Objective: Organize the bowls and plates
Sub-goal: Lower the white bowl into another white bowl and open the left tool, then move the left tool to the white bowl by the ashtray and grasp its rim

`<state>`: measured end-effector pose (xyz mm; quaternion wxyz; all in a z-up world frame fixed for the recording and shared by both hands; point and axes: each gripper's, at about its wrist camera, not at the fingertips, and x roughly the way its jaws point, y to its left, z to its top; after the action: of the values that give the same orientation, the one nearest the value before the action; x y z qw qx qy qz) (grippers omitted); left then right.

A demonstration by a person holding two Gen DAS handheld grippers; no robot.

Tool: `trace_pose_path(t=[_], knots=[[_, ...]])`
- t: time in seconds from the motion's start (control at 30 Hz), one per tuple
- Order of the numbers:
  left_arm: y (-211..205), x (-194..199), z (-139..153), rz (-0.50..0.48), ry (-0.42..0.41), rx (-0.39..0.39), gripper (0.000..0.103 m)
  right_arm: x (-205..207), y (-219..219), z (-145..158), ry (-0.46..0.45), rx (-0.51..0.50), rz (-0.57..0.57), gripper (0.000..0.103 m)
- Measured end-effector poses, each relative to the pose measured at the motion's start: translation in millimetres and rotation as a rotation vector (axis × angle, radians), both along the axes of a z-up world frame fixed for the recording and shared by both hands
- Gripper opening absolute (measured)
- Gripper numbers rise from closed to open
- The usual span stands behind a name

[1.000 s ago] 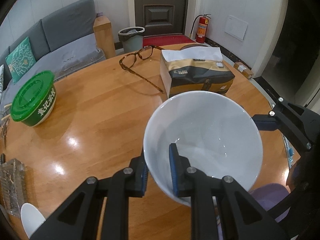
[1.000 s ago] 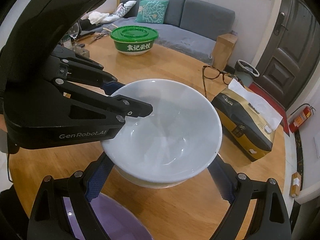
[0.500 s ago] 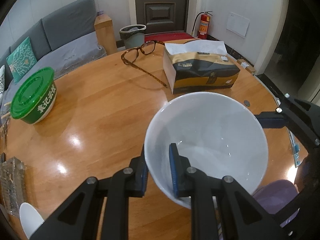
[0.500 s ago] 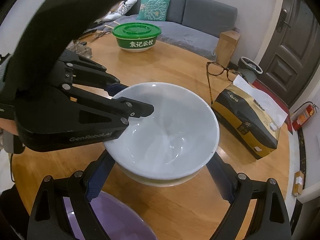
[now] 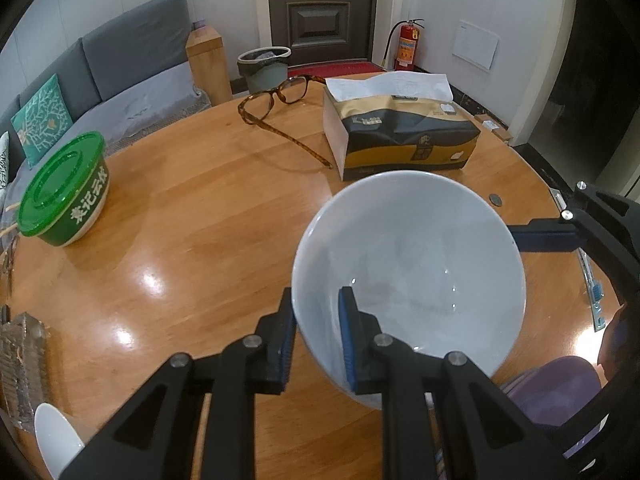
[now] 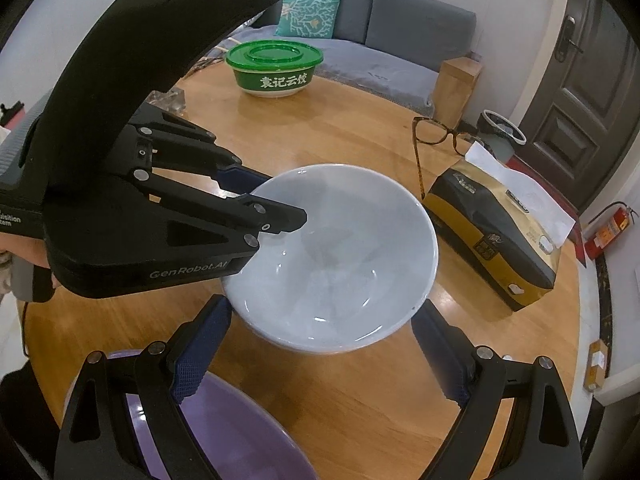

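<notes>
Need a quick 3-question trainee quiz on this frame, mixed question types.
1. True or false: the left gripper pinches the white bowl's rim, one pad inside and one outside.
2. Which lies nearest the tissue box? A) glasses B) green tub C) purple dish
3. Fill in: the right gripper's fingers are ___, either side of the bowl.

Key: 1 true; 2 A; 3 open
</notes>
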<state>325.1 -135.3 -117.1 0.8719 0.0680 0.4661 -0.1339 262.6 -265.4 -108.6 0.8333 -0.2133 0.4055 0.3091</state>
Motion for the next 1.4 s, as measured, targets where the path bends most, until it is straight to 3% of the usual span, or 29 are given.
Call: trace_pose_path(t=[0.43, 0.63, 0.9, 1.07, 1.2, 1.4], knots=[[9.5, -6.7, 14.7, 0.011, -0.029, -0.017, 0.027, -14.8, 0.3, 14.6, -0.039, -0.009, 0.018, 0.088], [30.7, -21.3, 37.5, 0.039, -0.067, -0.032, 0.032, -31.7, 11.8, 30.7, -0.057, -0.010, 0.041, 0.088], [94.3, -55.4, 66.6, 0.125, -0.122, -0.030, 0.037, -71.8, 53.8, 62.4, -0.082, 0.045, 0.118, 0.089], [149.8, -84.0, 75.2, 0.202, -0.142, -0.050, 0.038, -96.3, 97.4, 71.0, -0.047, 0.109, 0.194, 0.091], [190.0, -104.9, 76.2, 0.246, -0.143, -0.071, 0.038, -109.1, 132.6, 75.8, -0.069, 0.161, 0.219, 0.102], [244.5, -126.3, 62.9, 0.308, -0.122, -0.105, 0.038, -109.1, 190.9, 59.8, -0.037, 0.172, 0.217, 0.102]])
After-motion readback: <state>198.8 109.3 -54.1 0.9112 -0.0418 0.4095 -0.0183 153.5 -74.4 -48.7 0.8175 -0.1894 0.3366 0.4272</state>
